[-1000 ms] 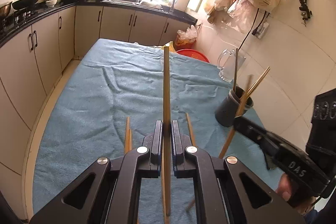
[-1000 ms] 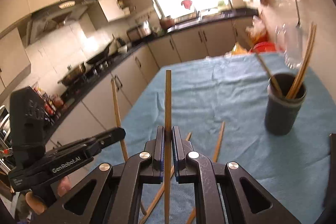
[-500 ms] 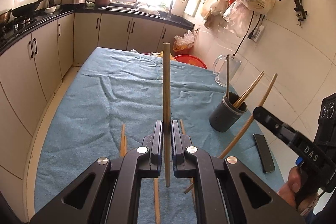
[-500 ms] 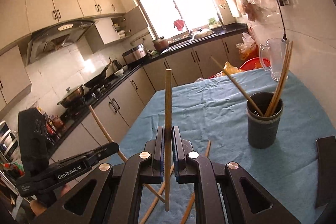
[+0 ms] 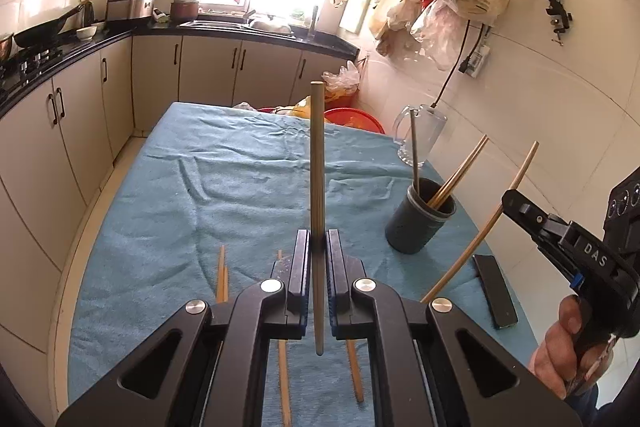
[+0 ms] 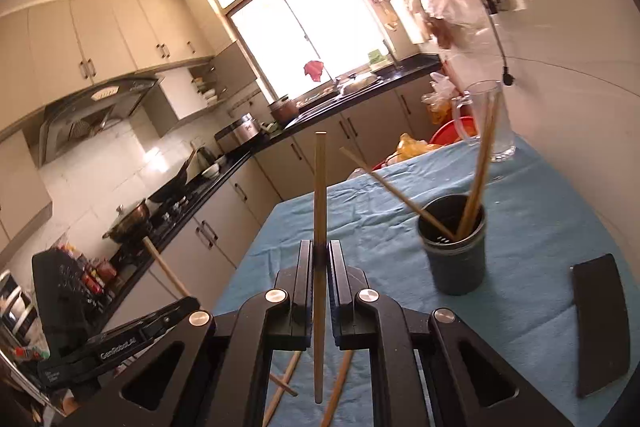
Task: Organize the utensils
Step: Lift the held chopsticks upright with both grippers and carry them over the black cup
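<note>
Blue cloth fills my left view: my left gripper clamps a wooden chopstick upright, lifted off since a second ago. Right view: my right gripper pinches another chopstick, now nearer the dark round holder (ready for dropping in); loose chopsticks remain.

L claw clamped tight; R claw likewise — both tilted slightly down.
</note>
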`<state>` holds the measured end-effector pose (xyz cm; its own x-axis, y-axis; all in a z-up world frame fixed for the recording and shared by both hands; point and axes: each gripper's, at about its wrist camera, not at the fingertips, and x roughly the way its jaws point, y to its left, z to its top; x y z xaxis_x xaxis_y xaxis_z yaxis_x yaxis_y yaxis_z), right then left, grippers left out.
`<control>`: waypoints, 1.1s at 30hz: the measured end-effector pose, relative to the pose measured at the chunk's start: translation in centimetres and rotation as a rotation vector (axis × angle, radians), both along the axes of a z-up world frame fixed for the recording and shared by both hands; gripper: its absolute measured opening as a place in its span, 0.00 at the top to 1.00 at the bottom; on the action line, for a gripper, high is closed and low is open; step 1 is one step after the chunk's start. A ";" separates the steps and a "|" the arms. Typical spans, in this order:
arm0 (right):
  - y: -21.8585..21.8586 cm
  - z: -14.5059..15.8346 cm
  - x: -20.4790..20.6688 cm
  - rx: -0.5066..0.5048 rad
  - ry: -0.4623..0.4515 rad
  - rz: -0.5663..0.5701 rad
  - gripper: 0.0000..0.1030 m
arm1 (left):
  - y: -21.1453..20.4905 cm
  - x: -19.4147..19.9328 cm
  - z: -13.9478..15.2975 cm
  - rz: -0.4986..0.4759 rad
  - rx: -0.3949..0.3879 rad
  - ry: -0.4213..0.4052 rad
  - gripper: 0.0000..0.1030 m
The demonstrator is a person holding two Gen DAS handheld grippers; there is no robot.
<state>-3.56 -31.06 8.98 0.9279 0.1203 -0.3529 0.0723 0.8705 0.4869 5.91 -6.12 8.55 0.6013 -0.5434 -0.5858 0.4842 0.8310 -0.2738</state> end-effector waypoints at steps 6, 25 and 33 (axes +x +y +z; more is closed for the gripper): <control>-2.5 0.4 -1.2 0.034 -0.017 -0.045 0.93 | -0.9 -0.6 0.8 -0.019 0.004 -0.016 0.93; -8.4 1.3 -6.1 0.114 -0.089 -0.173 0.93 | -6.0 -1.6 3.9 -0.115 0.004 -0.059 0.93; -10.5 2.1 -7.6 0.120 -0.119 -0.217 0.93 | -8.8 -1.8 6.0 -0.164 -0.012 -0.086 0.93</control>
